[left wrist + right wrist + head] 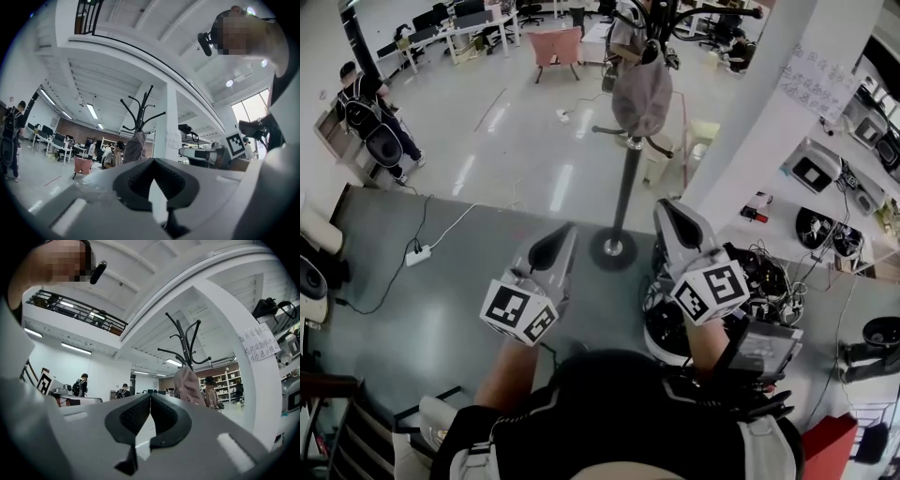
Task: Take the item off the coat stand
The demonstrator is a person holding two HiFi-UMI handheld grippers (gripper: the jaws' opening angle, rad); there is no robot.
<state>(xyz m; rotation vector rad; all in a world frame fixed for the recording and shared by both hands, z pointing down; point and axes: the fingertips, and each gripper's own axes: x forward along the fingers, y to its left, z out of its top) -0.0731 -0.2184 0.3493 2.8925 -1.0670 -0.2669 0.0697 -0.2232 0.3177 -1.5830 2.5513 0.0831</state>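
Left gripper (152, 161) has its jaws pressed together with nothing between them, and it points toward the coat stand (625, 192) from well short of it. In the head view the stand's pole and round base rise between the two grippers. High on the stand, from a hook, hangs the item (642, 94), a pinkish-grey cloth piece; whether it is a bag or a garment cannot be told. It looks light, limp and not fragile, and would likely sag and swing once freed. The surest hold is probably near its top, just under the hook where the cloth gathers, so it can be lifted up and off the prong. Right gripper (150, 396) is likewise closed and empty, well apart from the item. Either gripper's jaws would have to open before a grasp.
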